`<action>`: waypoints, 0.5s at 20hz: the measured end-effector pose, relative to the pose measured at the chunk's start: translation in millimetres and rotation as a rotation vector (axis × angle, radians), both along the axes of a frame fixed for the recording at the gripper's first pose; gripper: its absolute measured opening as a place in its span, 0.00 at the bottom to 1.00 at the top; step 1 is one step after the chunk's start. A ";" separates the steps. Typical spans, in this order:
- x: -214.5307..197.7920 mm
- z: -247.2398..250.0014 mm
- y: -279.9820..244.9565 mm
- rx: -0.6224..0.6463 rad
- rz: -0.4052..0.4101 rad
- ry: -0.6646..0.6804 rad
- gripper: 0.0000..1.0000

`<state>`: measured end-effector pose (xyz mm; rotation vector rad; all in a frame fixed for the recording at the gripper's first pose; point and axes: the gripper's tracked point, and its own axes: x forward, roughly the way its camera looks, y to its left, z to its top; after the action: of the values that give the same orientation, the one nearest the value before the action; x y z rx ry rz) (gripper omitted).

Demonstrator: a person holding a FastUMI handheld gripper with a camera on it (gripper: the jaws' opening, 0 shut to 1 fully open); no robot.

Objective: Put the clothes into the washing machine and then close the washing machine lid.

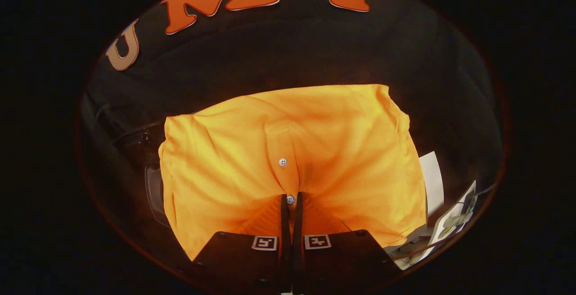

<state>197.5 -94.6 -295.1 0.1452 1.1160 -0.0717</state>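
An orange button-front shirt point(288, 151) hangs in front of me, spread wide and lifted off whatever lies below. My gripper point(291, 200) is shut on the shirt's button placket, both fingers pressed together on the cloth with a white button right at the tips. A second white button point(282, 162) sits a little further up the placket. The shirt hides most of what is beyond the fingers.
To the left of the shirt a dark rounded edge with a glassy rim point(153, 191) peeks out. At the right, past the shirt's hem, lie a white sheet point(433, 182) and a pale object with cables point(454, 223). The black booth wall stands behind.
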 end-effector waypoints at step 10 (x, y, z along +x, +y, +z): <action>-3.2 50.4 3.3 0.225 -0.054 -0.362 0.08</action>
<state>194.2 -91.3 -244.7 0.3748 0.7563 0.0325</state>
